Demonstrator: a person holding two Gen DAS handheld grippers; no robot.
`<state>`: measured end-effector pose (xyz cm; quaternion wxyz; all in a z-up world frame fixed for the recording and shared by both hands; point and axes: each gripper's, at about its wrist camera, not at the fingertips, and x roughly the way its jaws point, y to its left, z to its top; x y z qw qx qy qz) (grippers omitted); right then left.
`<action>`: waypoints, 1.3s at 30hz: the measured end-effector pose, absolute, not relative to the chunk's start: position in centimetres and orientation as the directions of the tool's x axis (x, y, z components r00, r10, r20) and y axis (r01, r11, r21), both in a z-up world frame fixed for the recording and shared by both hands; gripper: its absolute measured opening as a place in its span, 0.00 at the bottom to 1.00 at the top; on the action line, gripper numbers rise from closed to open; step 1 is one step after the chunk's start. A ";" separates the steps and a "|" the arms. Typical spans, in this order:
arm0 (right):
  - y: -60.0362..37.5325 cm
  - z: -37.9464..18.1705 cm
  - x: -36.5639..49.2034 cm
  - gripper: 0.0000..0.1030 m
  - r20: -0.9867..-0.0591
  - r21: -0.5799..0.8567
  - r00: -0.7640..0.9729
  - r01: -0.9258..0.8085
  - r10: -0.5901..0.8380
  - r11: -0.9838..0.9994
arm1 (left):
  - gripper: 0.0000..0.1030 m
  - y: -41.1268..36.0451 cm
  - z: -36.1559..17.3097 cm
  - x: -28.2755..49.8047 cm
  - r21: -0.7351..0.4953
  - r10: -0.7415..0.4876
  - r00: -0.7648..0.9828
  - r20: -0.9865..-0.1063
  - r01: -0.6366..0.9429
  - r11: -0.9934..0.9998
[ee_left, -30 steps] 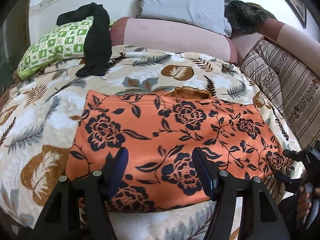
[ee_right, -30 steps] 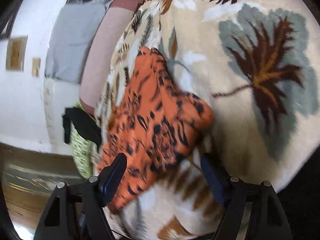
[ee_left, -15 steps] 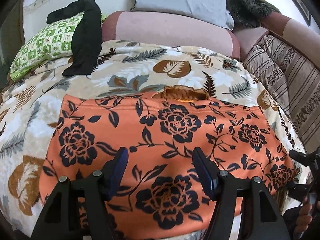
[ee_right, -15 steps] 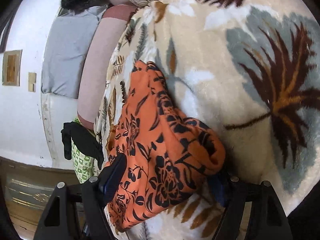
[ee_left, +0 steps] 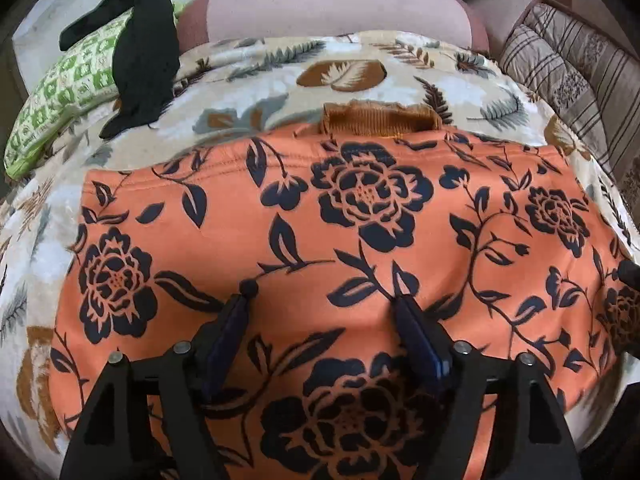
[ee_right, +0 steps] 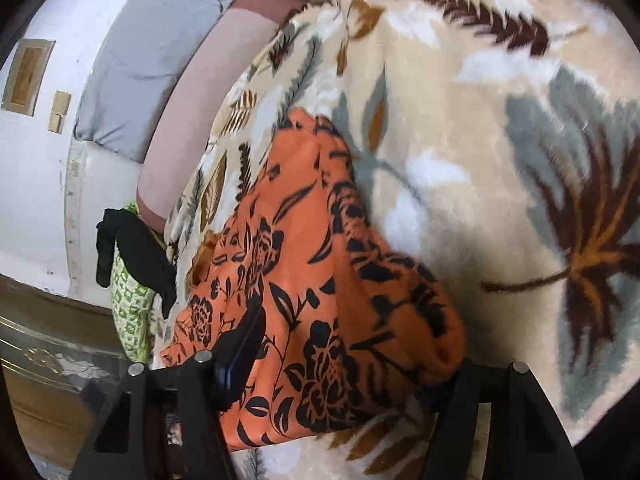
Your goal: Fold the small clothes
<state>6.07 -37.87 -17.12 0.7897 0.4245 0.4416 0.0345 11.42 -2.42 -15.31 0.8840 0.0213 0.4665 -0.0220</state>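
An orange garment with black flowers lies spread flat on a leaf-patterned blanket, with a brown ribbed neckband at its far edge. My left gripper is open, low over the garment's near middle. In the right wrist view the same garment shows from its right side. My right gripper is open with the garment's bunched right edge between its fingers; the right finger is hidden behind the cloth. The right gripper also shows at the left wrist view's right edge.
A green patterned pillow with a black garment draped over it lies at the far left. A pink bolster and striped cushions line the back and right. A grey pillow leans on the white wall.
My left gripper has moved forward and lower over the garment. My right gripper has moved in onto the garment's right edge, which now lies between its fingers.
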 end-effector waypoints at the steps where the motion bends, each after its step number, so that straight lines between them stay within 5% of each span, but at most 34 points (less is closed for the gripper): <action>1: -37.8 -17.0 6.2 0.64 -0.672 0.697 0.604 0.320 0.428 0.642 | 0.75 -2.4 -15.0 11.4 0.010 -0.024 0.561 -0.827 0.056 0.998; 4: -37.8 -16.6 6.3 0.47 -0.696 0.665 0.593 0.322 0.404 0.674 | 0.75 -2.0 -13.7 11.0 -0.029 -0.044 0.575 -0.817 0.036 0.999; 8: -38.1 -16.6 6.3 0.47 -0.698 0.668 0.592 0.338 0.402 0.663 | 0.75 -2.1 -12.7 10.9 -0.028 -0.044 0.595 -0.803 0.037 0.999; 10: -38.3 -17.1 6.3 0.57 -0.699 0.676 0.586 0.356 0.410 0.645 | 0.75 -2.3 -13.7 11.4 -0.004 -0.021 0.569 -0.822 0.031 1.000; 29: -38.3 -16.9 7.0 0.55 -0.725 0.638 0.575 0.352 0.380 0.685 | 0.77 -2.3 -15.1 11.4 0.042 0.003 0.543 -0.840 0.060 0.997; 30: -38.2 -16.6 7.1 0.47 -0.732 0.626 0.570 0.344 0.374 0.700 | 0.76 -1.9 -14.4 11.3 0.011 -0.014 0.536 -0.844 0.045 0.999; 31: -38.0 -16.3 7.3 0.24 -0.736 0.616 0.565 0.333 0.372 0.713 | 0.76 -1.7 -13.9 11.1 -0.010 -0.027 0.546 -0.837 0.034 0.999; 33: -37.6 -15.2 7.4 0.21 -0.743 0.595 0.566 0.312 0.358 0.741 | 0.76 -1.7 -12.9 10.2 0.010 -0.017 0.663 -0.749 0.037 0.999; 35: -37.0 -14.4 7.9 0.21 -0.755 0.570 0.562 0.307 0.338 0.762 | 0.77 -2.6 -16.5 11.4 0.116 0.036 0.562 -0.826 0.107 0.987; 39: -34.1 -10.8 8.5 0.19 -0.771 0.472 0.578 0.234 0.269 0.850 | 0.76 1.9 -11.6 9.0 -0.166 -0.143 0.635 -0.759 0.024 0.986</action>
